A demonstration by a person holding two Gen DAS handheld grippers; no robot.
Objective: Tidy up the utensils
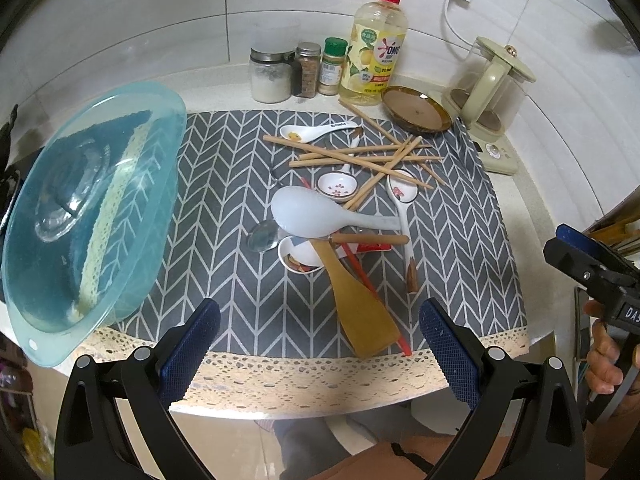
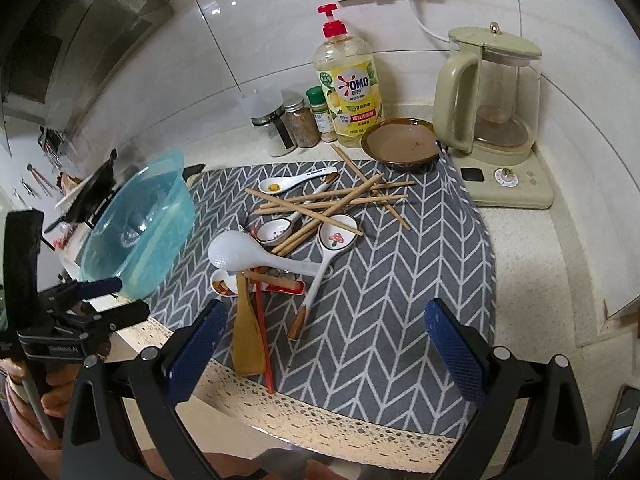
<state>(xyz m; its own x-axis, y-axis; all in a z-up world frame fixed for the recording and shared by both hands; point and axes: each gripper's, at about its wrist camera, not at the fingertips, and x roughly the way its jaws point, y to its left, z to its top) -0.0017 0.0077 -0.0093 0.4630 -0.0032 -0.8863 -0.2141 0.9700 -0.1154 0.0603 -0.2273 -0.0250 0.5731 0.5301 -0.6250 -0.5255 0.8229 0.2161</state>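
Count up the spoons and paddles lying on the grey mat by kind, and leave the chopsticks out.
China spoons: 4
Metal spoon: 1
White rice paddle: 1
Wooden spatula: 1
Total: 7

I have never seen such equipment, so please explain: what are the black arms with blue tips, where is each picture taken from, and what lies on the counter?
No robot here: a person holds one hand tool in each hand, with a camera looking along its two fingers. One picture comes from the left gripper, the other from the right gripper. Both are open and hold nothing. On the gray patterned mat lies a pile of utensils: wooden chopsticks, ceramic spoons, a white rice paddle and a wooden spatula. A blue plastic basin sits at the left; dish soap and a kettle stand behind.
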